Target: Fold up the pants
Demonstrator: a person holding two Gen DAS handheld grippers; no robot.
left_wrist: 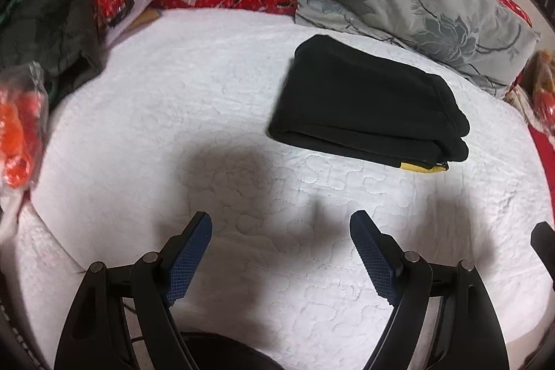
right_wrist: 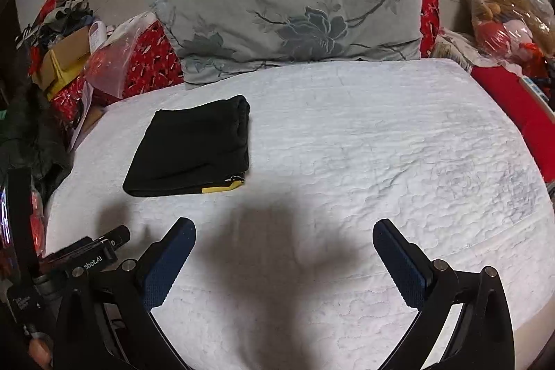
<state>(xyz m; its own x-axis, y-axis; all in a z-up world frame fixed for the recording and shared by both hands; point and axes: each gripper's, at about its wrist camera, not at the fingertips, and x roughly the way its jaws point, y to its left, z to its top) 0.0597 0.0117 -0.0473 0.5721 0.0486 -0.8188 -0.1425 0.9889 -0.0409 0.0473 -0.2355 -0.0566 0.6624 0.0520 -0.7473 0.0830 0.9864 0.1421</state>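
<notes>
The black pants (left_wrist: pixel 364 106) lie folded into a compact rectangle on the white quilted bed (left_wrist: pixel 208 113), with a yellow patch showing at the near corner. In the right wrist view the pants (right_wrist: pixel 194 148) sit left of centre on the bed (right_wrist: pixel 381 144). My left gripper (left_wrist: pixel 281 224) is open and empty, held above the bed well short of the pants. My right gripper (right_wrist: pixel 284 231) is open and empty, near the front edge, to the right of the pants. The left gripper's body (right_wrist: pixel 90 255) shows at the right wrist view's lower left.
A grey floral pillow (right_wrist: pixel 295 23) leans on a red patterned headboard cushion (right_wrist: pixel 152 65) behind the pants. Boxes, plastic bags and dark clothes (left_wrist: pixel 52 13) pile up on the left. Bagged stuffed toys (right_wrist: pixel 503 13) sit at the right.
</notes>
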